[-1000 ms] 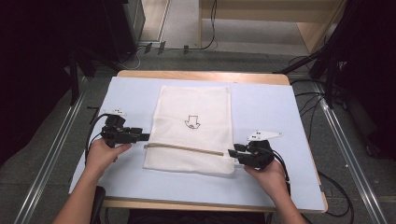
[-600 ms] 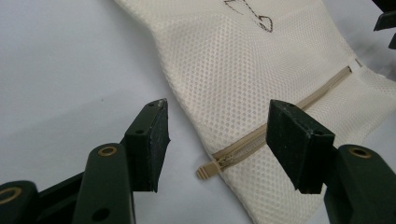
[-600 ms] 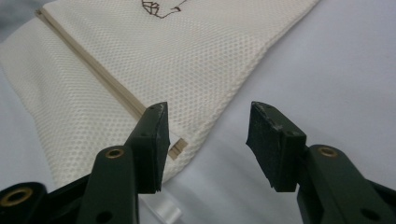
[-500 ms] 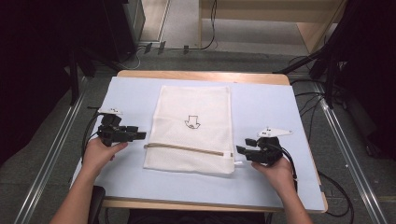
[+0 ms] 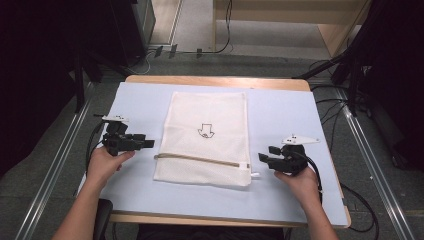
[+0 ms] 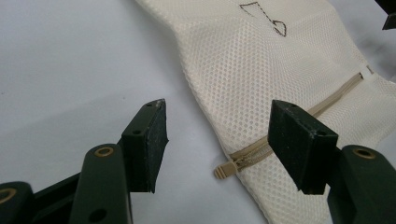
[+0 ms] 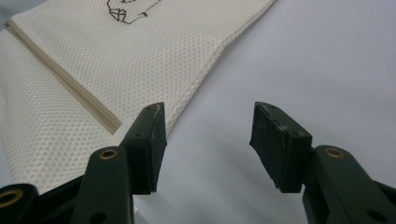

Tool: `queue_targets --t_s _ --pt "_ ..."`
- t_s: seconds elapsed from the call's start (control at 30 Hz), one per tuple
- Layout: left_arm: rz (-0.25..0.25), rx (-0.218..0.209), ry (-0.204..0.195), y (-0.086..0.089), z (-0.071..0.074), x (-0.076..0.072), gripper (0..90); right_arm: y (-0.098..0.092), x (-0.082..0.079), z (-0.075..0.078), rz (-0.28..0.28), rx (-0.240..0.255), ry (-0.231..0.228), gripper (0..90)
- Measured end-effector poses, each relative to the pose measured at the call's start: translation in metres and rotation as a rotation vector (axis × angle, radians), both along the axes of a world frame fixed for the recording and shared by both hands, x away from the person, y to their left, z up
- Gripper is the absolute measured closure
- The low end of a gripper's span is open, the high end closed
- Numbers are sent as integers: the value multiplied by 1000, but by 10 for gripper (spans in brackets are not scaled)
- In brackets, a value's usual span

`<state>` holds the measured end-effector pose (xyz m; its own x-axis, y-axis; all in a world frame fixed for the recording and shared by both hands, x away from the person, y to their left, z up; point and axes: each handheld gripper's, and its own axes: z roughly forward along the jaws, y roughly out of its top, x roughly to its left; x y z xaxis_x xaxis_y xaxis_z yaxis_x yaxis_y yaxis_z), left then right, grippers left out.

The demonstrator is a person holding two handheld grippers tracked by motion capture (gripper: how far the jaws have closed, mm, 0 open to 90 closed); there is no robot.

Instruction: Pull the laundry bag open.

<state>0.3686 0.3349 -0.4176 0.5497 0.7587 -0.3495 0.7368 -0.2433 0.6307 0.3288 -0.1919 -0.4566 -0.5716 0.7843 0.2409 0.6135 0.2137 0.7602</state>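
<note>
A cream mesh bag (image 5: 207, 135) lies flat in the middle of the table, with a small arrow mark (image 5: 204, 132) on it and a tan zipper (image 5: 197, 159) running across near its front edge. The zipper pull (image 6: 226, 169) sticks out at the bag's left edge. My left gripper (image 5: 148, 143) is open just left of the bag, its jaws either side of the pull in the left gripper view (image 6: 219, 140). My right gripper (image 5: 262, 158) is open just right of the bag's right edge, near the zipper's end; nothing is between its jaws (image 7: 208, 140).
The table has a pale blue mat (image 5: 290, 115) on a wooden top (image 5: 215, 80). Cables (image 5: 345, 115) trail on the floor to the right, and metal rails (image 5: 55, 165) run along both sides.
Both grippers have eased slightly outward from the bag's edges; the right one moved a little toward the right. The bag has not moved.
</note>
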Motion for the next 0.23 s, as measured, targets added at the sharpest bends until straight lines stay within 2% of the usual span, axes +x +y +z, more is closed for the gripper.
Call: queue_targets --t_s 0.23 --pt "12 -6 5 1 0 1 365 0 1 -1 -5 1 2 449"
